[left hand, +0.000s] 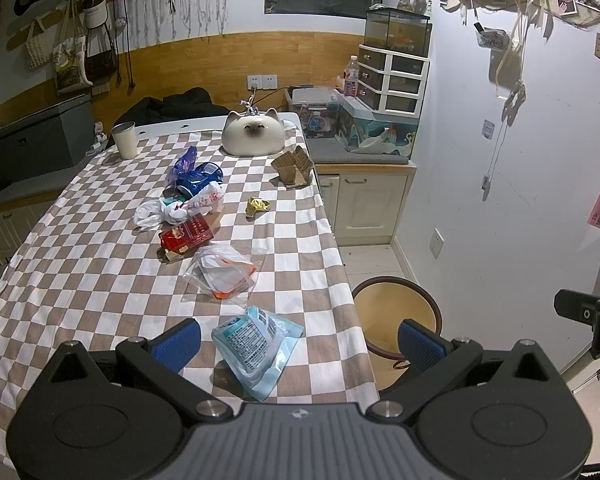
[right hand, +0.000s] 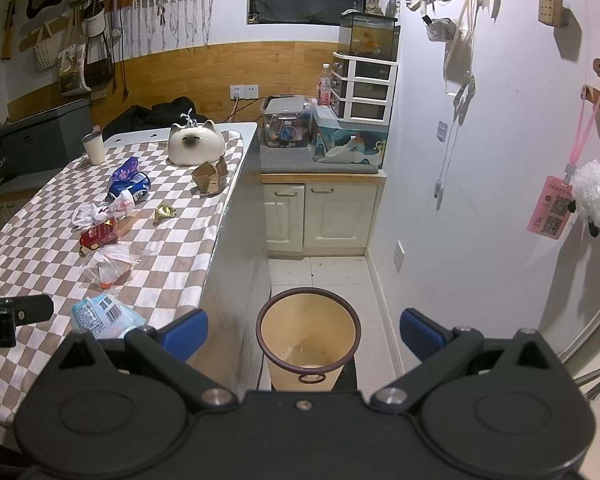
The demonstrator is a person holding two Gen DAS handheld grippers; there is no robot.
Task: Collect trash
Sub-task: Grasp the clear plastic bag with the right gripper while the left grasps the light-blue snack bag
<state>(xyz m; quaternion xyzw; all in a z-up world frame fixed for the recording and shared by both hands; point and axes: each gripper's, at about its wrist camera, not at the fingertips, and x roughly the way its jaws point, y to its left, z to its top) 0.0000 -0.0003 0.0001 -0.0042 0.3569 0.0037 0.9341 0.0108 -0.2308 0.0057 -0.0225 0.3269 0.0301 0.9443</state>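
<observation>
I hold the left gripper [left hand: 298,342] released above the near edge of the checkered bench [left hand: 80,248], its blue pads on either side of a light-blue wrapper [left hand: 256,340] without touching it. Farther along the bench lie a clear bag [left hand: 222,270], a red packet [left hand: 186,236] and a gold wrapper [left hand: 257,205]. My right gripper [right hand: 303,332], also released and empty, hangs over the tan bin [right hand: 308,334] on the floor beside the bench.
</observation>
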